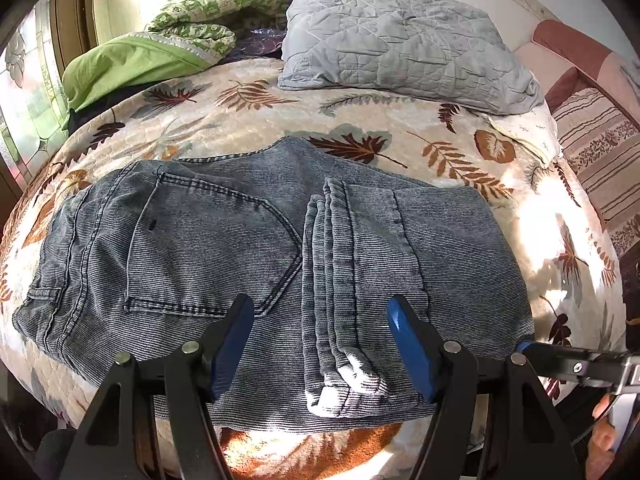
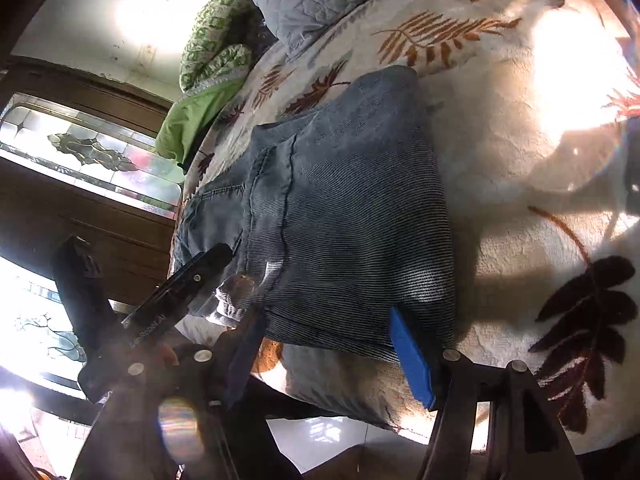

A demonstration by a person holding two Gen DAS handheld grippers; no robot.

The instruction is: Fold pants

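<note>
The pants (image 1: 256, 264) are grey-blue ribbed corduroy, faded at the seams, lying folded on a plush bedspread (image 1: 400, 120) printed with rust, brown and grey leaves. In the left wrist view they fill the middle of the frame, long axis running left to right: the waistband with a belt loop sits at the left edge, a stitched back pocket (image 1: 208, 248) faces up, and the doubled leg cuffs (image 1: 340, 304) lie across the top as a narrow stack of layered hems running from upper centre down to the lower centre.

The left gripper (image 1: 322, 328) hovers at the bottom of the frame with its blue-padded fingers spread wide on either side of the cuffs, grasping nothing.

In the right wrist view the right gripper (image 2: 328, 340) is likewise released, its blue pad (image 2: 412, 356) at the folded bundle's near edge, the other finger (image 2: 244, 344) in shadow. At lower left the other tool's black body bears pale lettering, seemingly "Robot AI", partly blurred.

A quilted grey pillow (image 1: 400, 40) lies at upper centre, and a green patterned blanket (image 1: 192, 20) at upper left.
</note>
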